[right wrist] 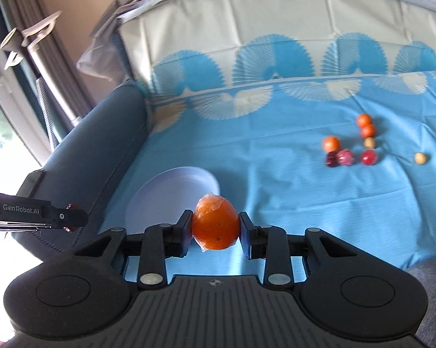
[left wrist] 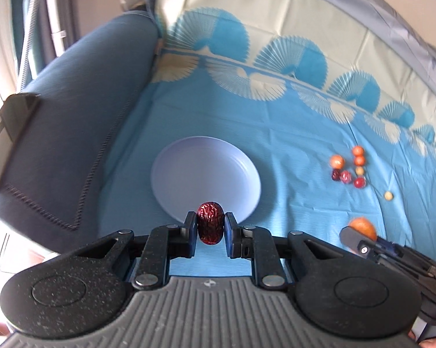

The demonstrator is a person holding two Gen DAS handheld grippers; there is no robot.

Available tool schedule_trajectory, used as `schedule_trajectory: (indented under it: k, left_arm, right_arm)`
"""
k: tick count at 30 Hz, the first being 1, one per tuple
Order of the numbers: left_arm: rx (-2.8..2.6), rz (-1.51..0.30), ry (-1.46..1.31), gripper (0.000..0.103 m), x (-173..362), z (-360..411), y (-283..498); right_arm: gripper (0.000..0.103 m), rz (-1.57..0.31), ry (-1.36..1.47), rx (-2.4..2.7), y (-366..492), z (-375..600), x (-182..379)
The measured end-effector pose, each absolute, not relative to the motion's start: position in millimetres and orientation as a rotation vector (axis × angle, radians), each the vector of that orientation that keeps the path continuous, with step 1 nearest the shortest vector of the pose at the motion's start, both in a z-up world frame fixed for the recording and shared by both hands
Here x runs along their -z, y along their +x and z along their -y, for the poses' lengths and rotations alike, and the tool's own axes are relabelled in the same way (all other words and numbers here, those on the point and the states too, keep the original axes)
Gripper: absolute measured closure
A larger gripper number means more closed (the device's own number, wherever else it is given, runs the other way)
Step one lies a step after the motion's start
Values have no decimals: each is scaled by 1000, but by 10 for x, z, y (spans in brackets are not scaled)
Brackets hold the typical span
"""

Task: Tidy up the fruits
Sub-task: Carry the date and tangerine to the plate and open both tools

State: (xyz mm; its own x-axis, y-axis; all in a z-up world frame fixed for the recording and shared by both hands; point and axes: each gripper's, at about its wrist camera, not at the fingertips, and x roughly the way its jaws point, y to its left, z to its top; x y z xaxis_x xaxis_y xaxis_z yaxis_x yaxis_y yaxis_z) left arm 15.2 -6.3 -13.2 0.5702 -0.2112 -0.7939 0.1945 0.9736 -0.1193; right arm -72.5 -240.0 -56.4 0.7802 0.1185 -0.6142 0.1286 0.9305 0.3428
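Note:
My left gripper (left wrist: 209, 230) is shut on a dark red wrinkled date (left wrist: 209, 222), held just above the near rim of a pale lilac plate (left wrist: 189, 174). My right gripper (right wrist: 215, 229) is shut on an orange fruit in clear wrap (right wrist: 215, 224), to the right of the plate (right wrist: 160, 194). The right gripper and its orange fruit (left wrist: 362, 227) also show at the right edge of the left wrist view. Several small fruits (left wrist: 348, 168) lie loose on the blue cloth at the right; they also show in the right wrist view (right wrist: 351, 145).
A blue patterned cloth (left wrist: 290, 150) covers a sofa seat and backrest. The dark blue sofa arm (left wrist: 73, 130) stands left of the plate, with a black phone-like object (left wrist: 6, 142) on it. A lone beige fruit (right wrist: 420, 158) lies far right. The left gripper's side (right wrist: 35, 214) shows at left.

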Motion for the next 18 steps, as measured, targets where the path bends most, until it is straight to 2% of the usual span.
schedule_trajectory:
  k: [10, 18]
  left_arm:
    - [206, -900, -99, 82, 38, -362, 254]
    - [217, -911, -88, 82, 162, -319, 390]
  right_arm:
    - [68, -697, 314, -43, -455, 1980, 352]
    - [68, -749, 272, -40, -304, 1886, 492]
